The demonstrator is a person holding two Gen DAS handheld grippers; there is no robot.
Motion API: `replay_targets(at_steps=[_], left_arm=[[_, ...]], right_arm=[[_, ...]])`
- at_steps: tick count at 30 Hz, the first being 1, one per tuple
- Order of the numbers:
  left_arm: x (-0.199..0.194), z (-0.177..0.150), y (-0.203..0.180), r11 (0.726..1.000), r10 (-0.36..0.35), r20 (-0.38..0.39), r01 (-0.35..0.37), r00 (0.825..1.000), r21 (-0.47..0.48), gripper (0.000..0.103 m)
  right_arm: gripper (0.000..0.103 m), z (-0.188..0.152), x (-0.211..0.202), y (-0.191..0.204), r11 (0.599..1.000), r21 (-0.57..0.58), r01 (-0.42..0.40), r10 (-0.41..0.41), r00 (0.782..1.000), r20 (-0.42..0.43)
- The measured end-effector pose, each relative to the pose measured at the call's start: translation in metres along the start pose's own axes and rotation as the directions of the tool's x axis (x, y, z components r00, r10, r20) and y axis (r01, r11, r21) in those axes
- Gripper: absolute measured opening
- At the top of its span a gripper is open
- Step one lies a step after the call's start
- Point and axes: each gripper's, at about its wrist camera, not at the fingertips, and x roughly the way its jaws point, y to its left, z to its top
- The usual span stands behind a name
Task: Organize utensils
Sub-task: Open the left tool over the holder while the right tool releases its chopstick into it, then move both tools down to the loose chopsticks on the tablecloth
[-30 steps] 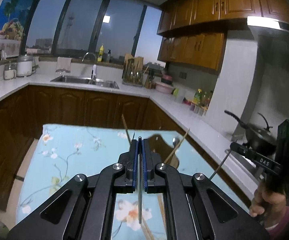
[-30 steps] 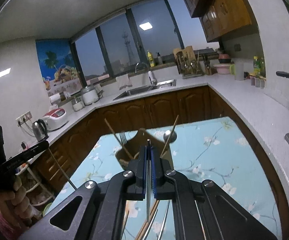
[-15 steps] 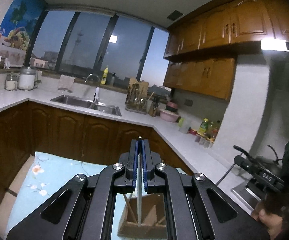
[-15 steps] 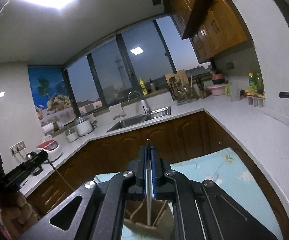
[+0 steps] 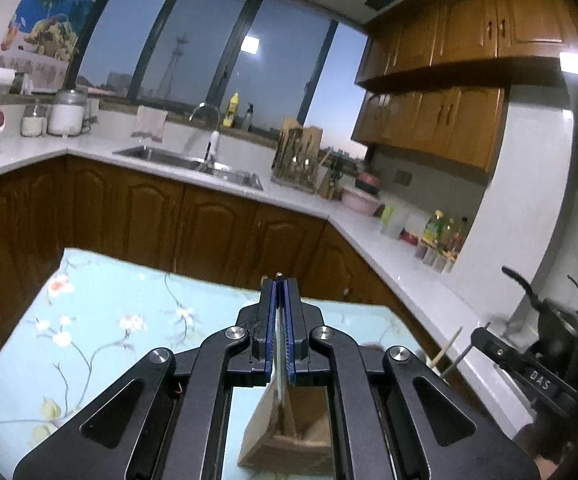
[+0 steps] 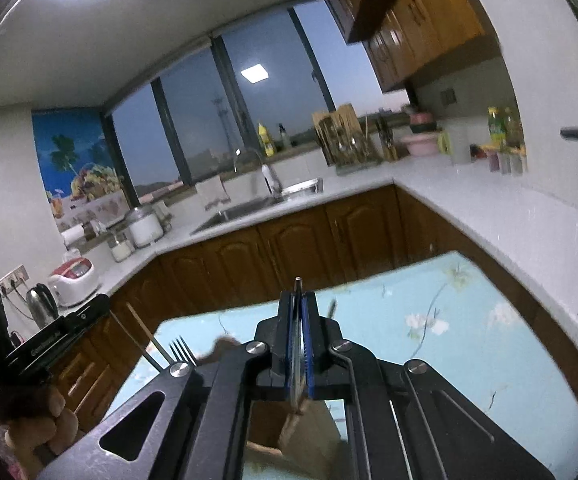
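A thin silver metal utensil handle (image 5: 278,322) is pinched between the blue-padded fingers of the left gripper (image 5: 279,280), its rounded tip poking just past the fingertips; its long axis runs along the fingers, and its lower end reaches down toward the brown wooden utensil holder (image 5: 289,436) seen below and behind the fingertips, though the working end is hidden. The right gripper (image 6: 297,290) is likewise pressed together on a second slim silver utensil handle (image 6: 297,344), lying along its fingers with its tip just beyond them and its lower part dropping to the same wooden holder (image 6: 309,428). To the left of the right gripper a silver fork (image 6: 181,350) stands tines-up, with a pale wooden chopstick (image 6: 141,328) slanting beside it; another dark stick (image 6: 331,307) rises just right of the fingertips. The holder sits on a light blue floral tablecloth (image 5: 101,320). Beyond the fingertips are brown cabinets and a white counter (image 5: 297,200) with a steel sink (image 5: 193,160).
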Motion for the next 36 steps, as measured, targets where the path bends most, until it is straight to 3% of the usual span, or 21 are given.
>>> replay_targets(at_steps=[3, 16, 20, 22, 23, 24, 27, 30, 33, 34, 36], left_arm=[[0.005, -0.008, 0.000, 1.000, -0.006, -0.028, 0.006, 1.000, 0.010, 0.003], [0.012, -0.011, 0.002, 1.000, 0.003, -0.084, 0.000, 0.996, 0.026, 0.005], [0.010, -0.008, 0.003, 1.000, 0.002, -0.099, 0.000, 0.995, 0.022, 0.005], [0.004, -0.006, 0.003, 1.000, 0.009, -0.092, -0.007, 0.996, 0.022, 0.007], [-0.001, -0.005, 0.003, 1.000, 0.007, -0.091, -0.005, 0.996, 0.021, 0.009], [-0.006, -0.004, 0.003, 1.000, 0.005, -0.085, -0.004, 0.996, 0.019, 0.015], [-0.025, -0.004, 0.005, 1.000, 0.028, -0.059, -0.027, 0.998, 0.010, 0.053], [-0.045, -0.006, 0.008, 0.999, 0.048, -0.051, -0.048, 0.998, 0.003, 0.073], [-0.069, -0.011, 0.013, 0.999, 0.055, -0.035, -0.055, 0.998, 0.001, 0.080], [-0.076, -0.013, 0.014, 0.998, 0.062, -0.034, -0.062, 0.998, 0.001, 0.087], [-0.092, -0.016, 0.017, 0.997, 0.082, -0.027, -0.082, 0.996, 0.001, 0.089]], right_arm=[[0.005, -0.008, 0.006, -0.004, 1.000, 0.011, -0.006, 0.006, 0.999, -0.041], [0.006, -0.003, 0.011, -0.007, 1.000, 0.011, 0.001, 0.000, 0.998, -0.069], [0.013, -0.005, 0.014, -0.011, 0.999, 0.042, -0.017, 0.021, 0.996, -0.091], [0.024, -0.005, 0.010, -0.013, 0.998, 0.056, -0.028, 0.033, 0.996, -0.083], [0.035, -0.005, 0.005, -0.015, 0.997, 0.068, -0.039, 0.044, 0.997, -0.070], [0.049, -0.004, -0.001, -0.015, 0.996, 0.074, -0.047, 0.051, 0.997, -0.054], [0.064, -0.002, -0.019, -0.015, 0.996, 0.071, -0.061, 0.062, 0.998, -0.014], [0.082, -0.004, -0.039, -0.014, 0.995, 0.065, -0.074, 0.072, 0.997, 0.027], [0.099, -0.008, -0.058, -0.012, 0.995, 0.060, -0.085, 0.082, 0.995, 0.048], [0.100, -0.009, -0.065, -0.012, 0.994, 0.058, -0.089, 0.086, 0.995, 0.051], [0.100, -0.011, -0.074, -0.011, 0.995, 0.053, -0.090, 0.087, 0.995, 0.053]])
